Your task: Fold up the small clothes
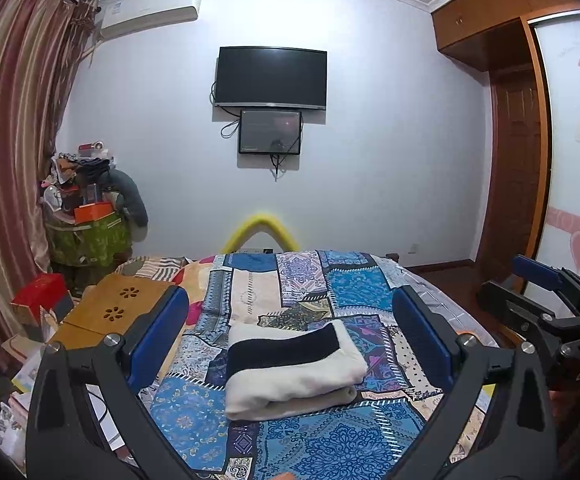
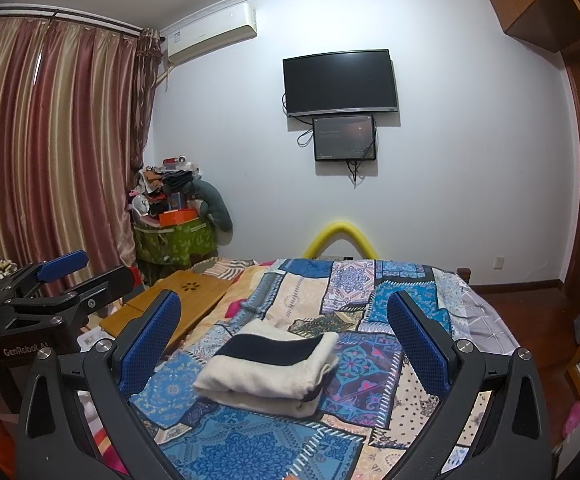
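neatly folded cream garment [image 1: 290, 372] with dark stripe lies between both grippers' wide-apart fingers [image 1: 158, 336].

Even, dim indoor light; sharp centre, strong fisheye bending, dark vignetted corners.
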`<state>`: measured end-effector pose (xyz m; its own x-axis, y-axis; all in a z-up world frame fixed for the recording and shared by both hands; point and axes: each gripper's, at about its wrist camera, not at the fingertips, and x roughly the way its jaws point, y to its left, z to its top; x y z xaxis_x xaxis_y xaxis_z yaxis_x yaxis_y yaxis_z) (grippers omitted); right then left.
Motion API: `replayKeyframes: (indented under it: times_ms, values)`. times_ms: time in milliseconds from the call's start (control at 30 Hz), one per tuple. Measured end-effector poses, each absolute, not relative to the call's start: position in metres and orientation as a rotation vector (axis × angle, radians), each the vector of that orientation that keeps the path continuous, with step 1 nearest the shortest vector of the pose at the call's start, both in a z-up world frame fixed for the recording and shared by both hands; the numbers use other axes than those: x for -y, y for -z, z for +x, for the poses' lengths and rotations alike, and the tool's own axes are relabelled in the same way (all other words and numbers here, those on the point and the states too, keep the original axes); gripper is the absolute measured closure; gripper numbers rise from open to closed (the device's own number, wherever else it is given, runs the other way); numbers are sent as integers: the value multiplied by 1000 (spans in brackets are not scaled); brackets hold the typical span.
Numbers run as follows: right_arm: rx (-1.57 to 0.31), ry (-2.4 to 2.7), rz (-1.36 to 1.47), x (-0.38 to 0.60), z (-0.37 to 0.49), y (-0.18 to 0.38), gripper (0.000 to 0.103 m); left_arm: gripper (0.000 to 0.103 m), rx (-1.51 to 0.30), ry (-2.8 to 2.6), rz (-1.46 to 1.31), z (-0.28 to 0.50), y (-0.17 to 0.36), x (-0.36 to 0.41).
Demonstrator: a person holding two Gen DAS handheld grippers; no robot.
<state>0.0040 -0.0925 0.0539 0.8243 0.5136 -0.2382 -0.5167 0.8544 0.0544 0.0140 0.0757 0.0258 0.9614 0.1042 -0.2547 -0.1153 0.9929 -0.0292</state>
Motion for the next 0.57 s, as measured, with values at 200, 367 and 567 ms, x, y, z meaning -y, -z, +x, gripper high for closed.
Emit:
replayKeyframes:
  times_ms: [200, 367, 567]
  values:
    - [-251, -548, -12, 92, 4, -54, 1, 0, -266, -102, -53, 15, -24, -76]
    - [-253, -547, -11, 91, 3, -54, 0, 0, -277, -97, -77, 18, -23, -80]
    - [-256, -544, -10, 89, 3, -53, 1, 0, -295, -92, -86, 21, -20, -81]
